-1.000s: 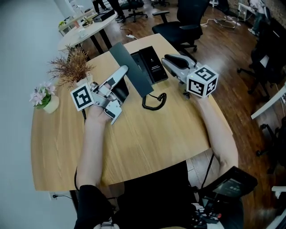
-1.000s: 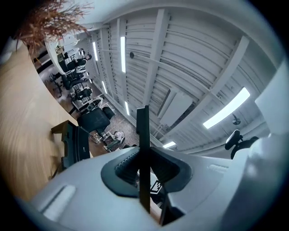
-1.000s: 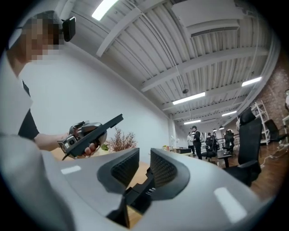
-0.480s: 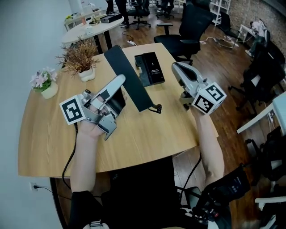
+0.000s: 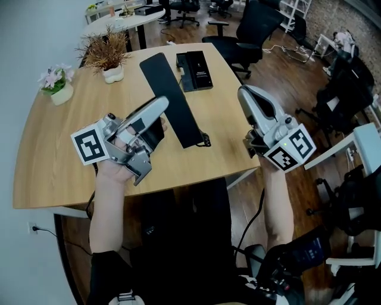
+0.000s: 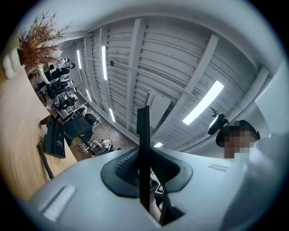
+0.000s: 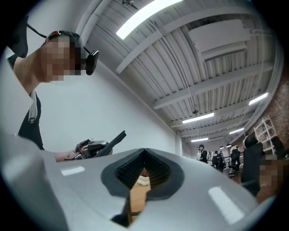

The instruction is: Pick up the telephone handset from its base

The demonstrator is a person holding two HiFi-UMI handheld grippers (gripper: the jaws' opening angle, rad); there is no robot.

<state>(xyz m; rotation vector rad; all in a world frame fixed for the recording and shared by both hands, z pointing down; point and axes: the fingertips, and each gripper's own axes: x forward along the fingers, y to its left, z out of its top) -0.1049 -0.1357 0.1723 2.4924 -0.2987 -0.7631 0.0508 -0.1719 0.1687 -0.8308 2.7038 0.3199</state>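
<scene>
My left gripper [image 5: 153, 117] is shut on the long black telephone handset [image 5: 174, 102], lifted over the wooden table [image 5: 59, 155]. In the left gripper view the handset [image 6: 143, 144] stands as a thin dark slab pinched between the jaws. Its cord [image 5: 205, 140] hangs from the near end. The black base [image 5: 193, 70] lies at the table's far side, apart from the handset. My right gripper [image 5: 247, 95] hovers off the table's right edge, its jaws closing the last bit, tips together with nothing between them.
A dried plant in a white pot [image 5: 110, 55] and a small pot of pink flowers [image 5: 56, 86] stand at the table's far left. A black office chair [image 5: 250, 27] is behind the table, another table [image 5: 128, 18] beyond, more chairs at right.
Both grippers have drawn back toward me and upward. The handset has come away from the base with the left gripper. The right gripper's jaws have come together.
</scene>
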